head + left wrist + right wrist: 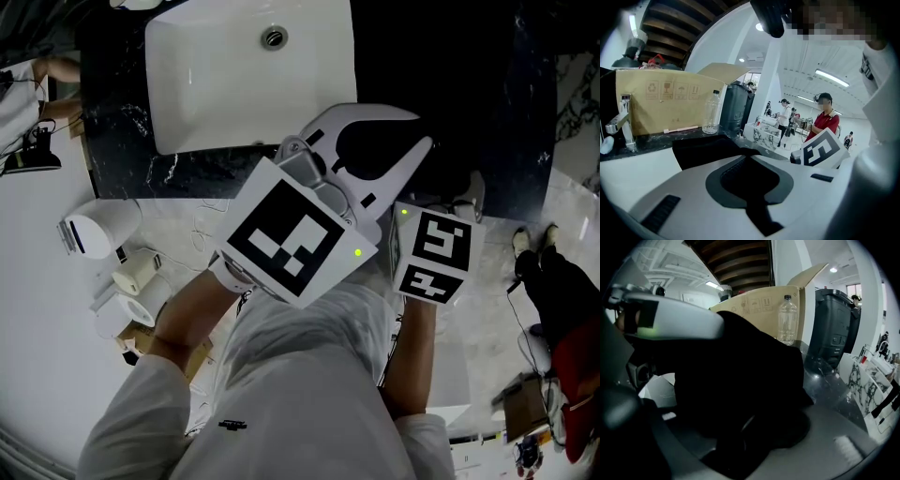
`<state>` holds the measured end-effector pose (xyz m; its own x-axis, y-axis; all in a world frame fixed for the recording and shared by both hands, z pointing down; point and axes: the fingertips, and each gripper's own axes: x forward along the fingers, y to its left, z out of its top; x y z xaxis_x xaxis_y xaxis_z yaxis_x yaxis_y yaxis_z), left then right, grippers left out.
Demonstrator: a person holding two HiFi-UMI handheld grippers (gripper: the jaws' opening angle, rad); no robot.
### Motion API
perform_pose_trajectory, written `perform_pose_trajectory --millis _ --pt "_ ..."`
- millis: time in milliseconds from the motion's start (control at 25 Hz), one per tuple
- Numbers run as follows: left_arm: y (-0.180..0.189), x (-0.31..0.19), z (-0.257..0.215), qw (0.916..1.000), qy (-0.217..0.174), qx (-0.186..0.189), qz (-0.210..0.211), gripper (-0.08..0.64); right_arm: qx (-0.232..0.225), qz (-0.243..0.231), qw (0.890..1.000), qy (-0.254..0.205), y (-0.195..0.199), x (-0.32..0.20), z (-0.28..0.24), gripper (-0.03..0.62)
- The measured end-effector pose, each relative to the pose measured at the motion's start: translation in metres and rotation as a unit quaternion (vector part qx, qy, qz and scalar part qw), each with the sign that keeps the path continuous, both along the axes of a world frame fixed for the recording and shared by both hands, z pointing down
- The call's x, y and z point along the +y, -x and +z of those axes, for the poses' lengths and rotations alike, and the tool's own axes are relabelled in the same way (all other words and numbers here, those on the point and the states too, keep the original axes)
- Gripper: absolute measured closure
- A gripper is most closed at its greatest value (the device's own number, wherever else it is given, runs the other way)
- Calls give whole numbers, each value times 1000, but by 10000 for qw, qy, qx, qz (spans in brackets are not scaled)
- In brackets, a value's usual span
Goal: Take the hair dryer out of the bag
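A black bag [703,150] lies on the dark marble counter beside the sink. It fills the middle of the right gripper view [740,366]. My left gripper [420,129] reaches over the counter, and its white jaws [750,157] are shut on the bag's near edge. My right gripper [461,195] sits just right of it, mostly hidden behind its marker cube. Its jaws [754,432] stand wide apart, open, with the bag's dark bulk between them. No hair dryer shows in any view; the bag's inside is too dark to read.
A white sink [253,84] lies left of the bag, with its tap [621,124] behind. At the back of the counter stand a cardboard box [661,103] and a clear plastic bottle [711,112]. A dark bin [736,108] and several people [825,119] are beyond. Paper rolls [131,281] lie on the floor.
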<state>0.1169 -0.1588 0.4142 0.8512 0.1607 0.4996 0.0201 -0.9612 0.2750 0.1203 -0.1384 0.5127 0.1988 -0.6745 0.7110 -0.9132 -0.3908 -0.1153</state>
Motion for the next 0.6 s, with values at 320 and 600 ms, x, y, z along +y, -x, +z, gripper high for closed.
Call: perform_pose_trajectory --millis 320,600 --pt "2 -7 1 10000 -54 -29 -47 540 -643 276 9945 -783 4 4 -20 362" --pt "2 -10 3 9999 -139 -31 -29 540 -1902 765 9659 -1582 10 20 -36 365"
